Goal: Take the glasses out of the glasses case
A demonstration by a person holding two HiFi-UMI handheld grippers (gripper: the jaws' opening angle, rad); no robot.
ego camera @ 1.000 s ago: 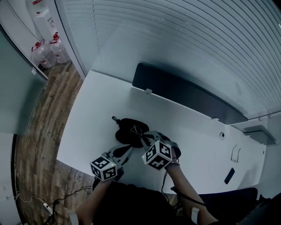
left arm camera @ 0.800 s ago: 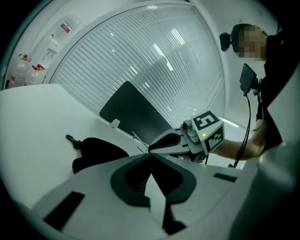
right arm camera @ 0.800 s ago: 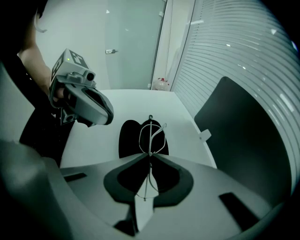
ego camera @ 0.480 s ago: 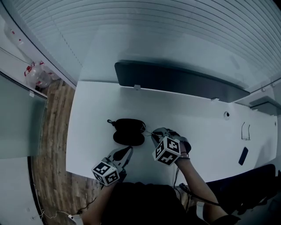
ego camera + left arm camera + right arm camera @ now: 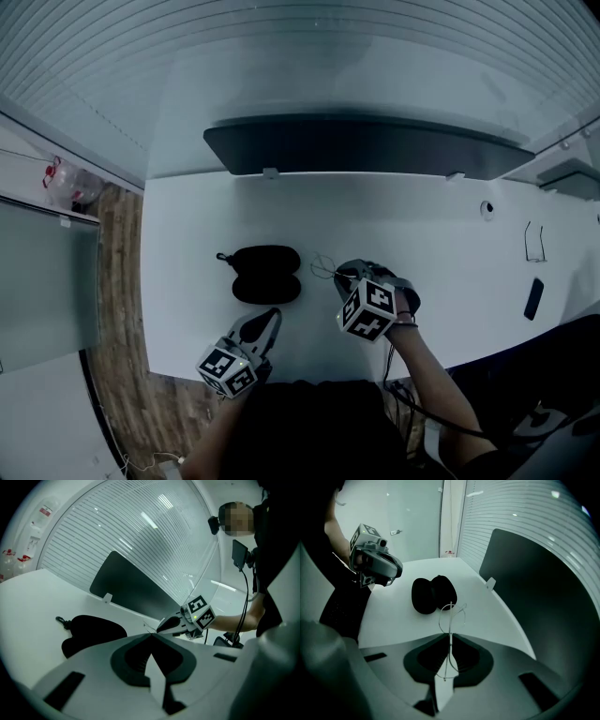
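Note:
The black glasses case lies open on the white desk, its two halves side by side. My right gripper is just right of the case and shut on thin wire-framed glasses. In the right gripper view the glasses stick up from the shut jaws of the right gripper, with the case beyond them. My left gripper hangs near the desk's front edge, below the case and apart from it. In the left gripper view the left gripper has its jaws together with nothing between them, and the case lies ahead to the left.
A long dark panel stands along the back of the desk. At the far right lie a dark phone and a thin wire object. A small round fitting sits in the desk. Wooden floor shows at the left.
My right gripper has drawn away from the case to the right with the glasses in it. The left gripper has pulled back from the case toward the front edge.

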